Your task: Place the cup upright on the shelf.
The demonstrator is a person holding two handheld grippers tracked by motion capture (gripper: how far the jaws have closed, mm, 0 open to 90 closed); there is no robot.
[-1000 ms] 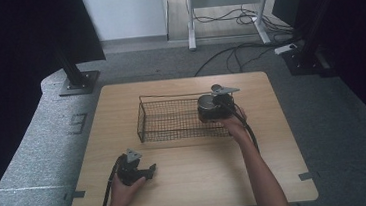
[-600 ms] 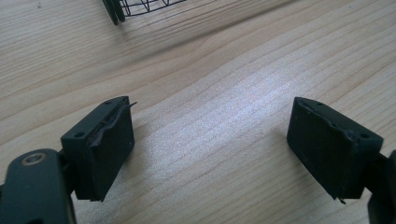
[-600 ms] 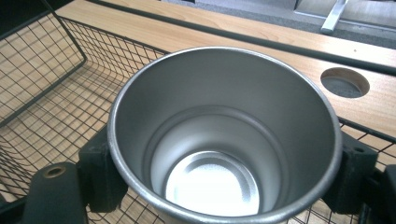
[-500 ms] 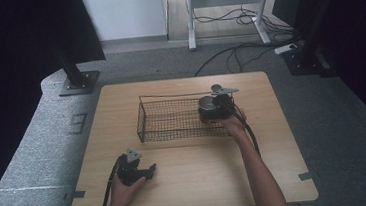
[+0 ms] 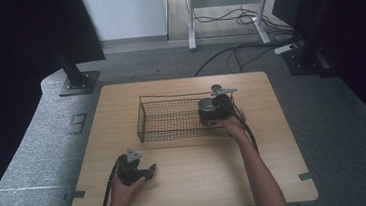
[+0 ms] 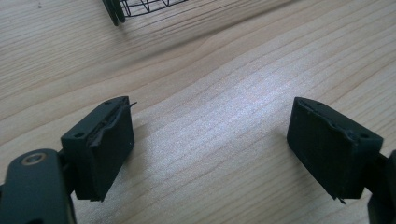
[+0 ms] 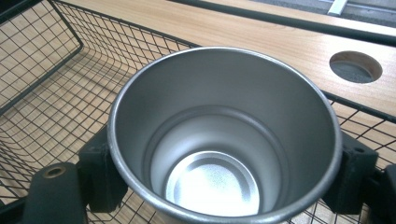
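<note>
Two grippers are at work over a pale wooden tabletop point(image 5: 277, 175), and nothing I can see on them or on anything else carries a brand, label or readable writing. One container sits mid-table: a black wire basket point(image 5: 172, 120), long and shallow, with mesh walls and floor. Inside its right end the right gripper point(image 5: 215, 108) holds a plain steel cup point(image 7: 224, 135), its jaws pressed against the cup's opposite sides (the black pads show to either side of the rim in the right gripper view). The cup stands upright with its mouth open to the camera, and its brushed interior is empty down to the round bottom. Whether its base touches the basket's mesh floor I cannot tell. Beyond the basket's far rim, a round hole point(image 7: 355, 66) is cut through the wood. The person's right hand point(image 5: 233, 126) reaches over the basket's near wall to hold that gripper. The left gripper point(image 5: 149, 172) rests low at the near left of the tabletop, well apart from the basket, grasped by the left hand point(image 5: 123, 188); its jaws are spread wide with bare wood grain between them, and only a corner of the basket appears at the top of its view.
</note>
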